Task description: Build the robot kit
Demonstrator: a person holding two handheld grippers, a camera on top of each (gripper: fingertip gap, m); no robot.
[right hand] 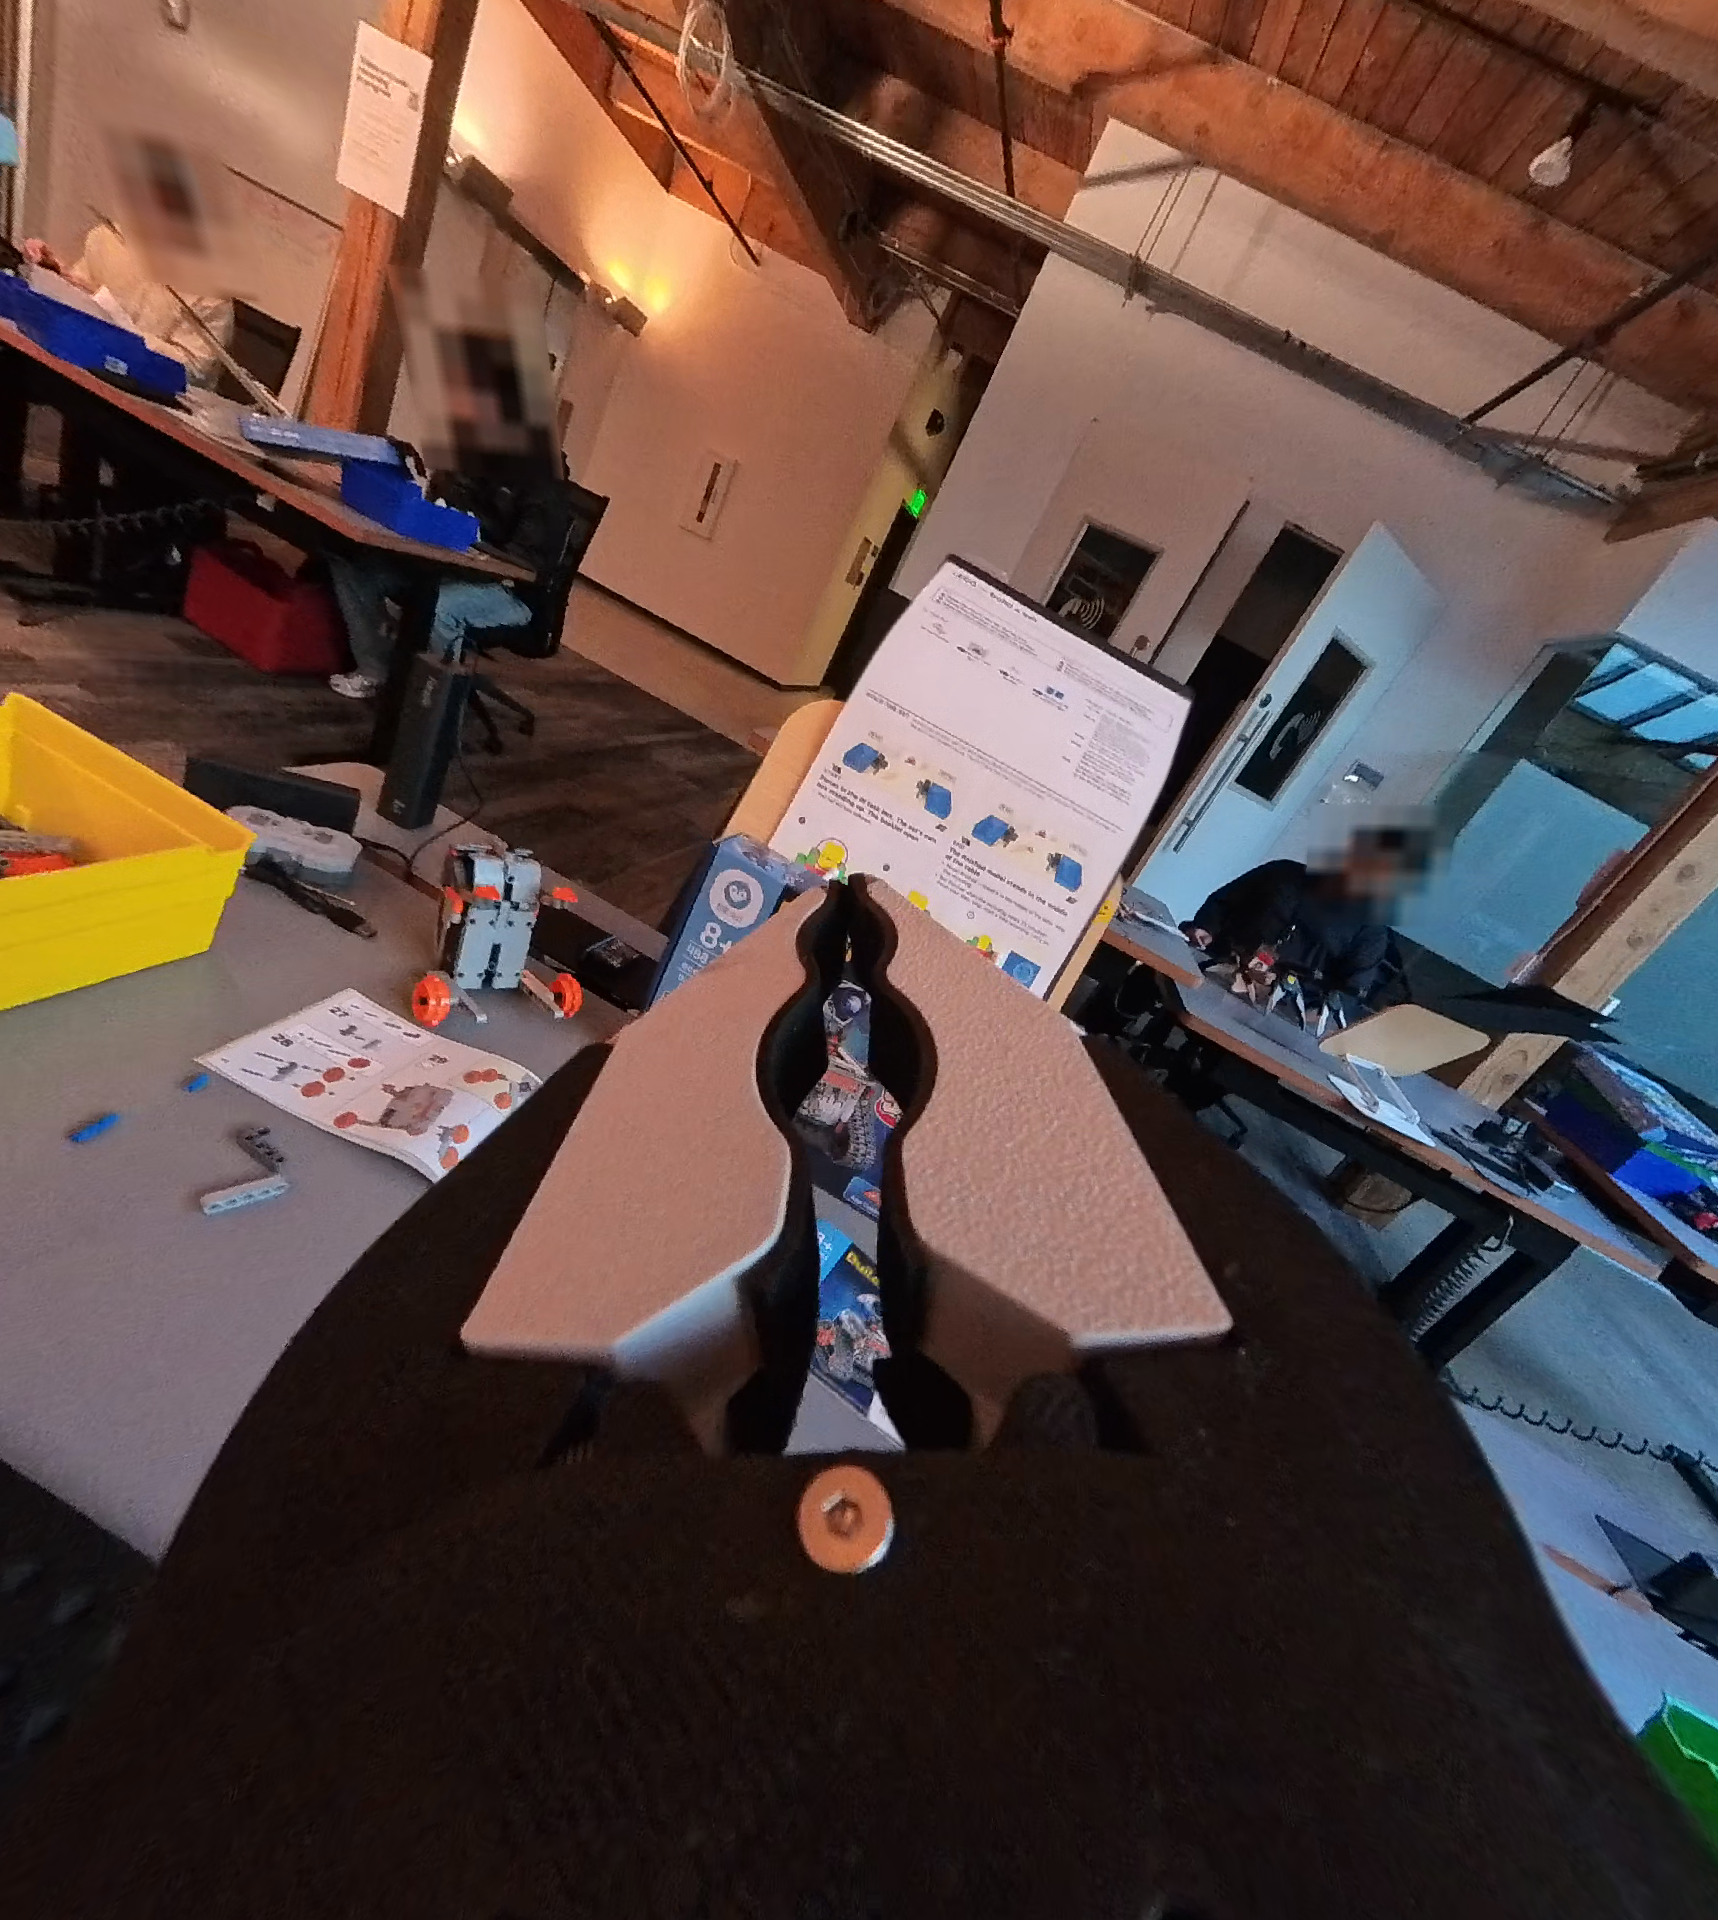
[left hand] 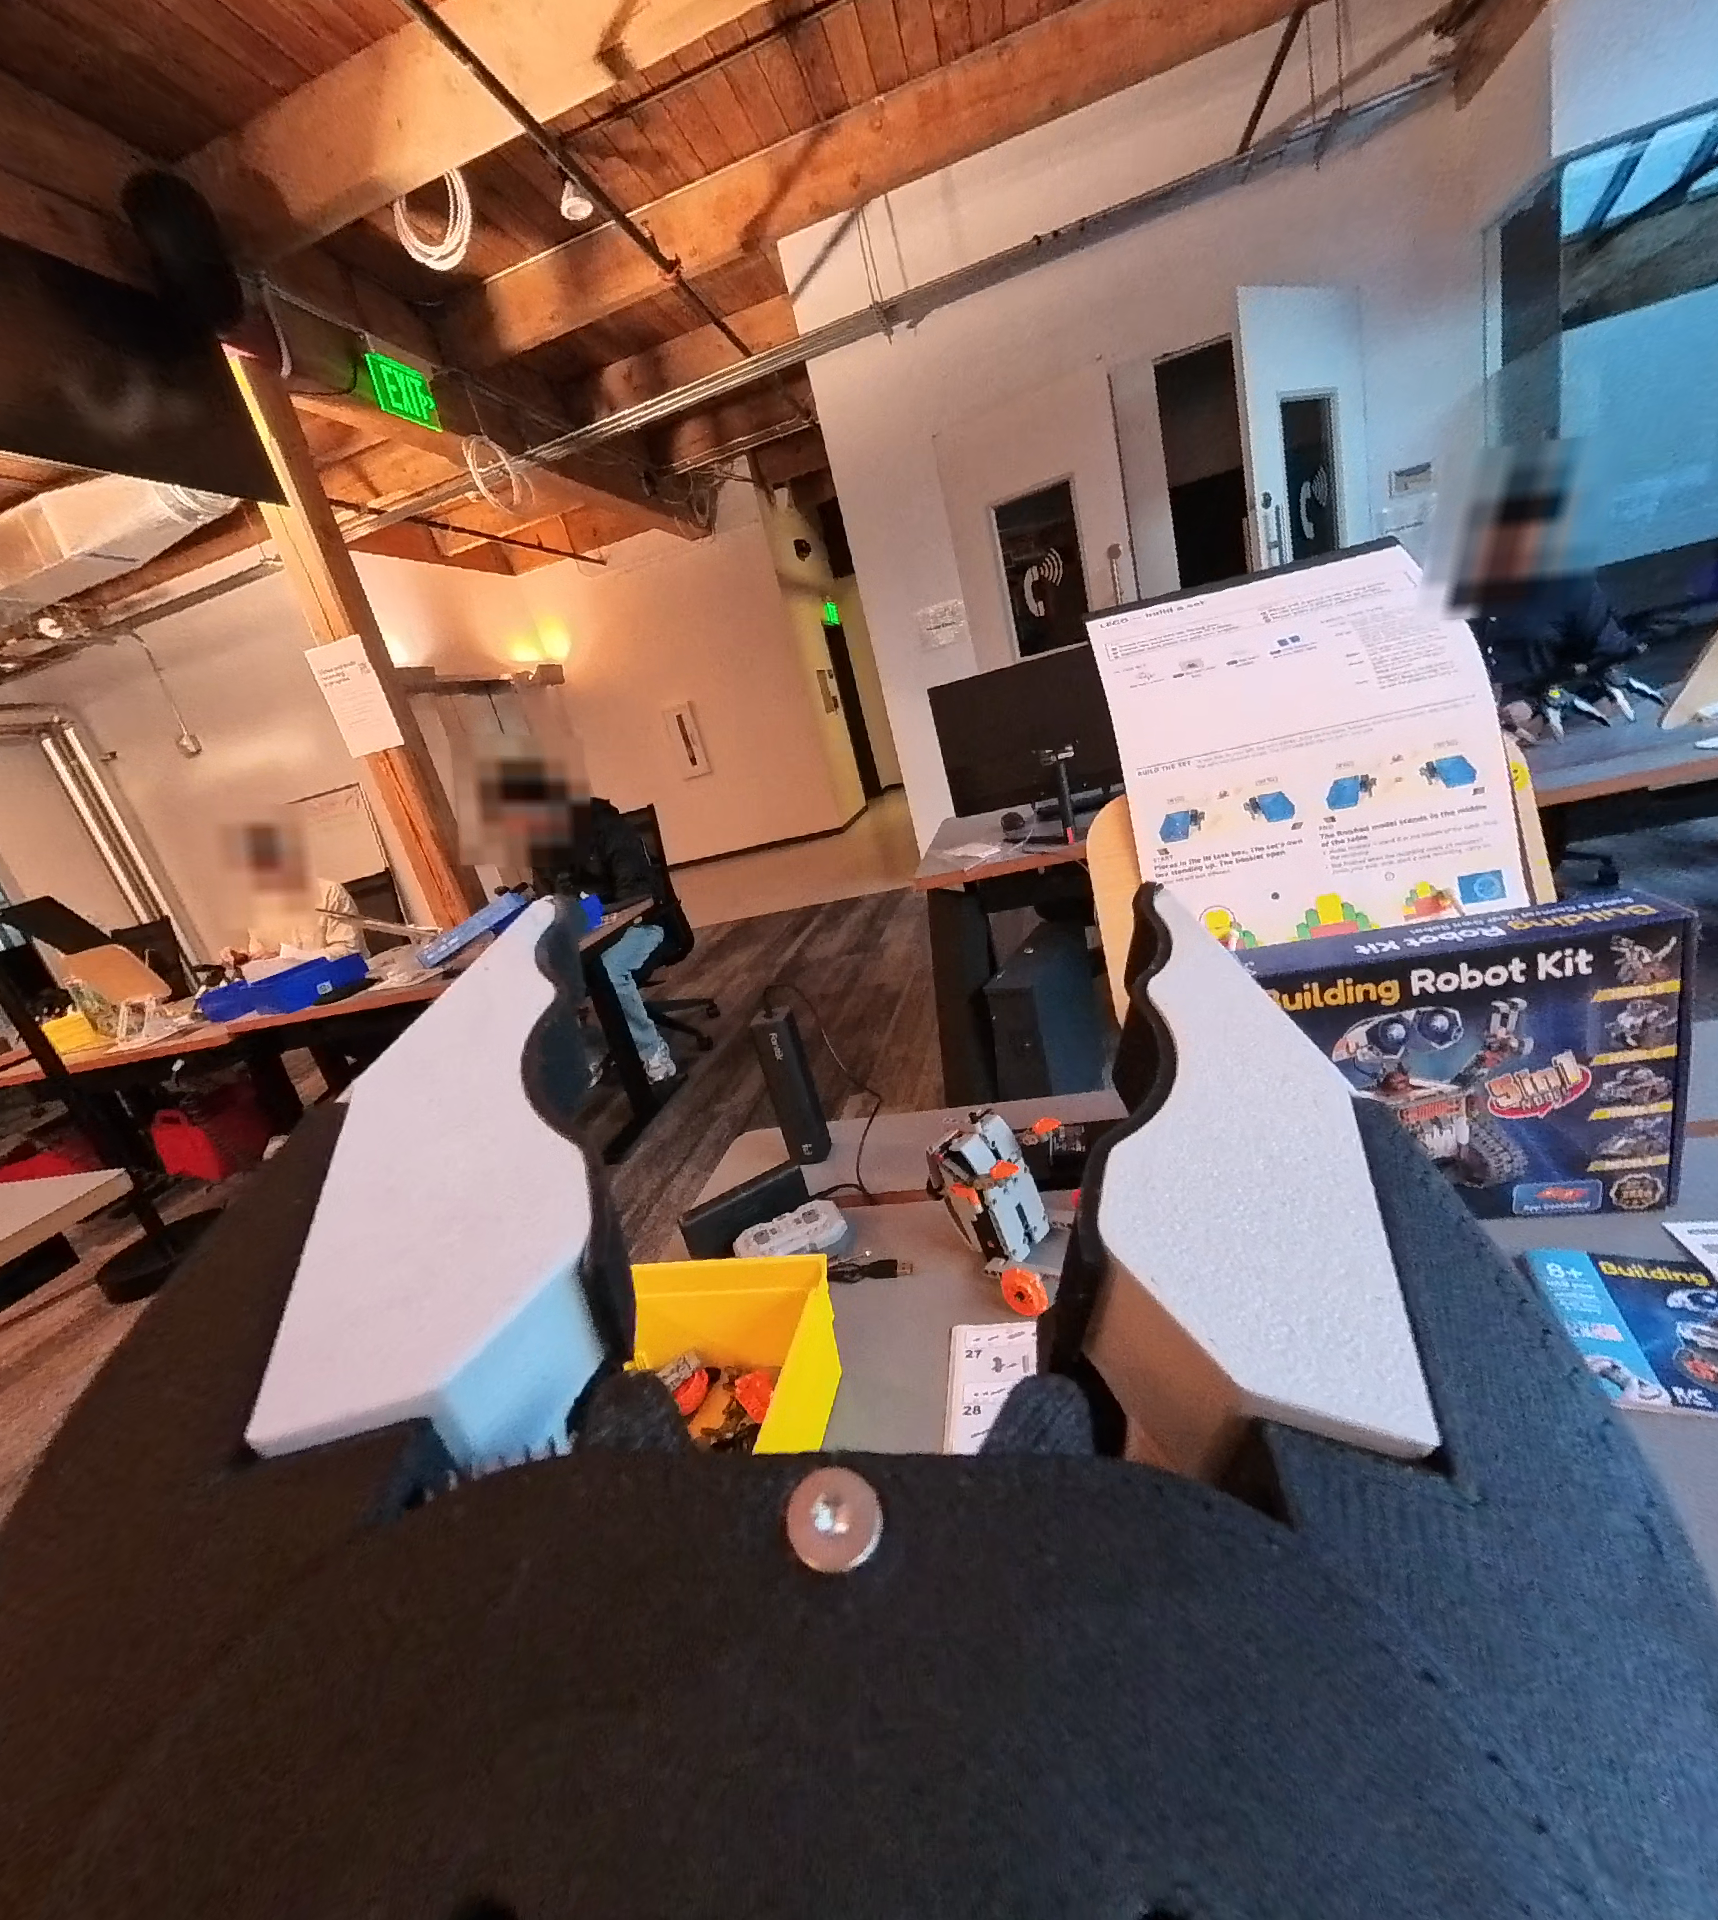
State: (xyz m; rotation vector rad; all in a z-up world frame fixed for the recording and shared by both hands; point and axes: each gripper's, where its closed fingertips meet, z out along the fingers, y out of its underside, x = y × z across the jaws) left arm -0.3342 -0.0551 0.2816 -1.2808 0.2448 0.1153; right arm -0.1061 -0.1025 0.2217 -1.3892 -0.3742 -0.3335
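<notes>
My left gripper (left hand: 850, 914) is open and empty, held above the grey table (left hand: 917, 1320). Beyond its fingers stand a small grey and orange wheeled robot model (left hand: 990, 1195) and a yellow bin (left hand: 741, 1340) with loose parts. My right gripper (right hand: 850, 883) is shut with nothing between its fingertips, raised over the table (right hand: 55, 1299). To its left in the right wrist view are the robot model (right hand: 496, 935), an open instruction booklet (right hand: 367, 1081), the yellow bin (right hand: 76, 894), and loose blue (right hand: 94, 1127) and grey pieces (right hand: 247, 1184).
A dark kit box (left hand: 1489, 1060) stands behind the model, with a propped instruction sheet (left hand: 1302, 748) behind it. A grey controller (left hand: 793, 1236), a black power bank (left hand: 793, 1081) and a blue booklet (left hand: 1644, 1330) lie on the table. People sit at other desks farther off.
</notes>
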